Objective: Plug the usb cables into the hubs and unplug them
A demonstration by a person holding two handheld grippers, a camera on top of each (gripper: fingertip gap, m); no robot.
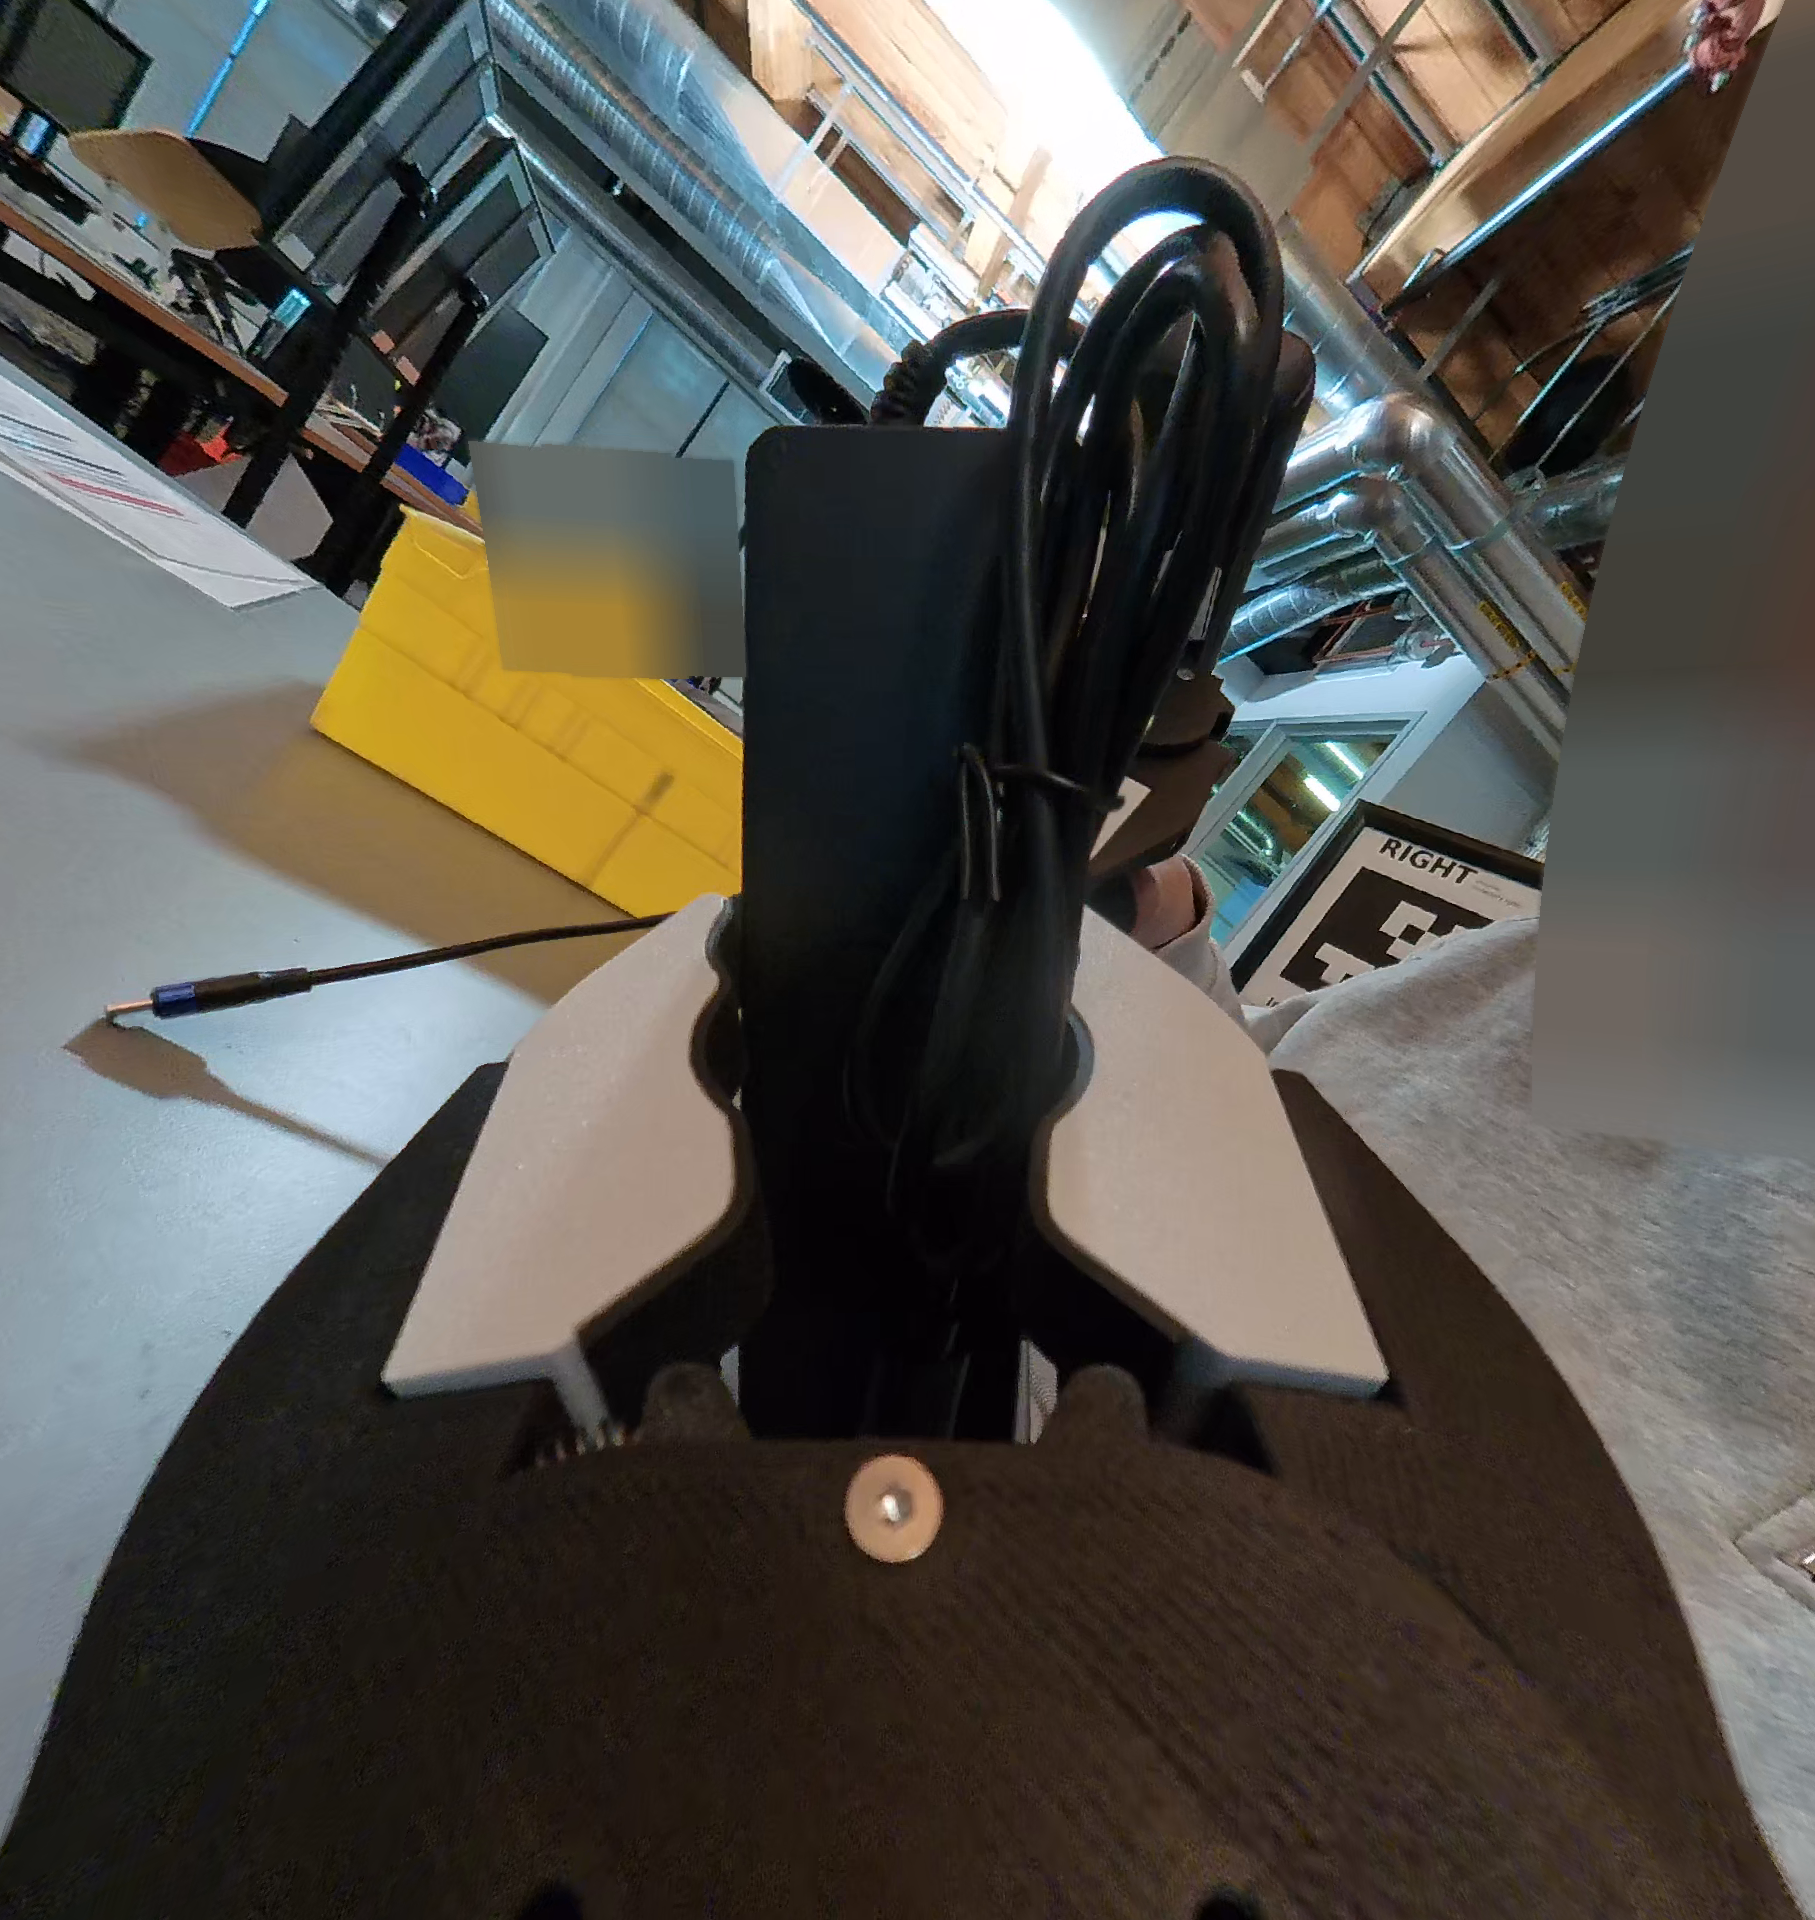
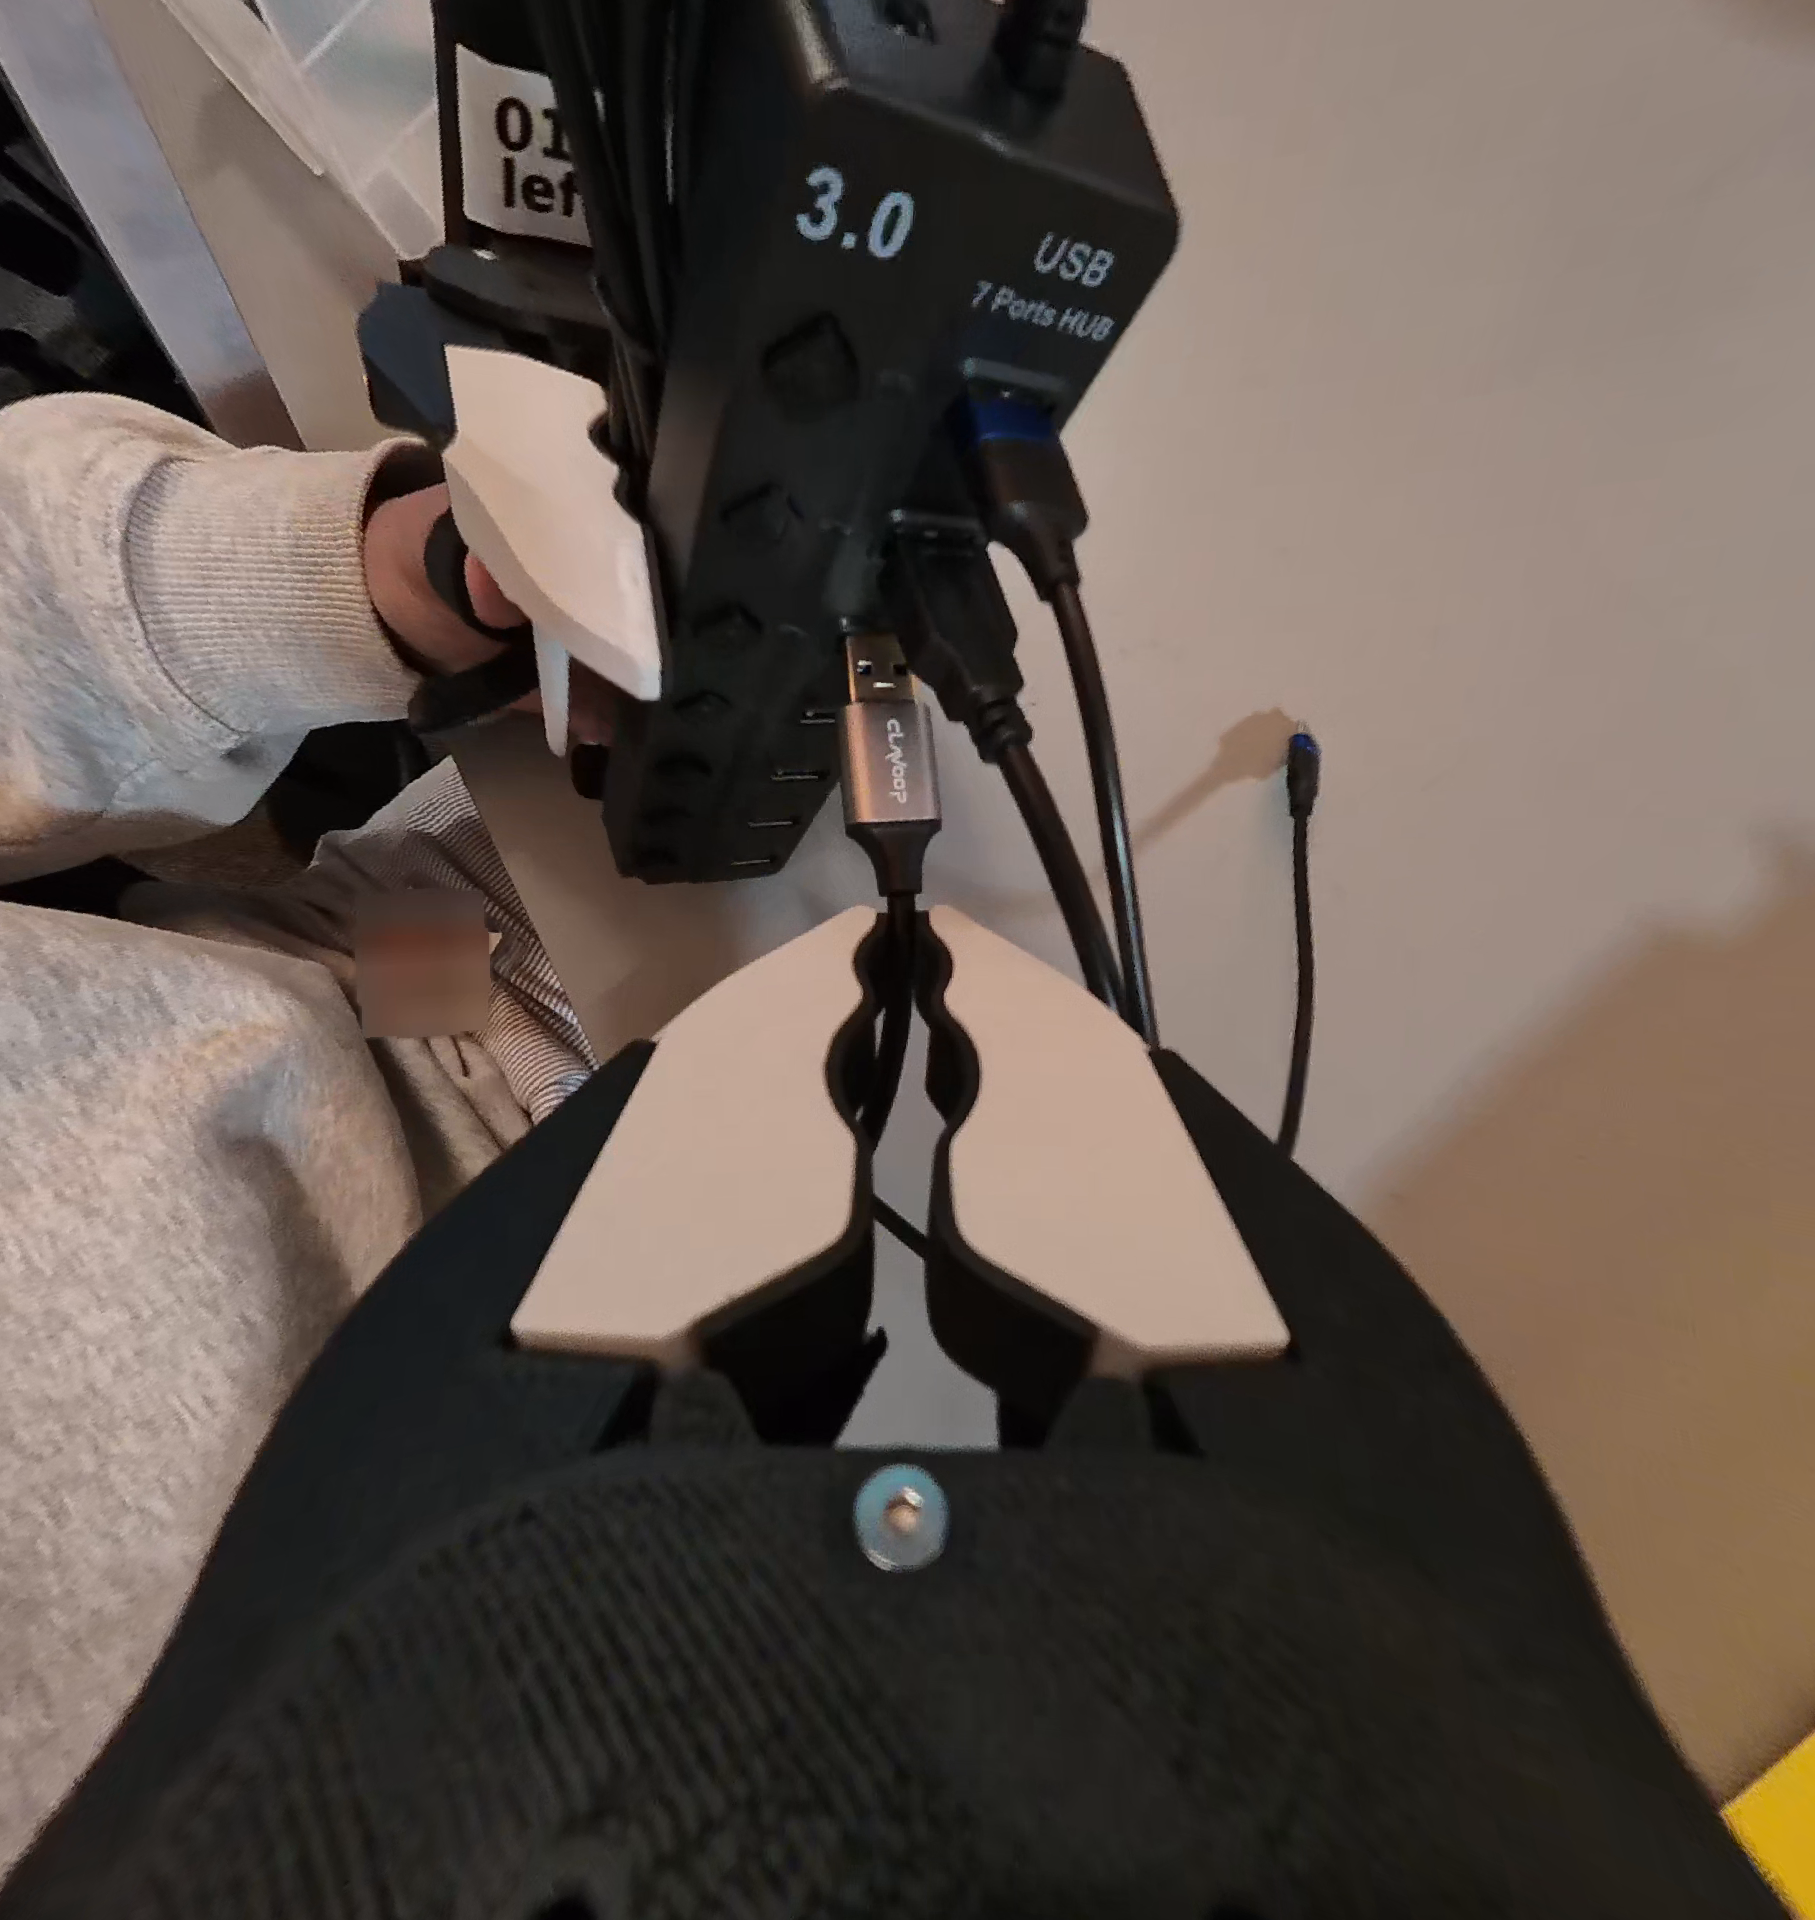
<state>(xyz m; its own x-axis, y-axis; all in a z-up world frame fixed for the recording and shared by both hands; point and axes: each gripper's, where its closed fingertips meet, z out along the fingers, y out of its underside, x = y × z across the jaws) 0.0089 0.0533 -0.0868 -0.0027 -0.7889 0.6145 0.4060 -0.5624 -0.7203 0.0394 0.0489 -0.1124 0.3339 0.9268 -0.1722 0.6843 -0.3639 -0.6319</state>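
My left gripper (image 1: pixel 898 997) is shut on the black USB hub (image 1: pixel 861 665), held upright above the table with its bundled black cord (image 1: pixel 1100 582) alongside. In the right wrist view the hub (image 2: pixel 882 343) shows its port side, with the left gripper's white fingers (image 2: pixel 560 540) clamped on it. Two black USB plugs (image 2: pixel 1022 468) sit in its upper ports. My right gripper (image 2: pixel 901 920) is shut on the braided cable just behind a grey USB plug (image 2: pixel 887 769). The plug's metal tip (image 2: pixel 877 665) is beside the hub's ports; whether it is inserted I cannot tell.
A loose cable end with a blue collar (image 1: pixel 181 1000) lies on the grey table (image 1: pixel 155 790); it also shows in the right wrist view (image 2: pixel 1301 774). A yellow bin (image 1: pixel 529 748) stands behind. A person's grey sleeve (image 2: pixel 103 582) is at left.
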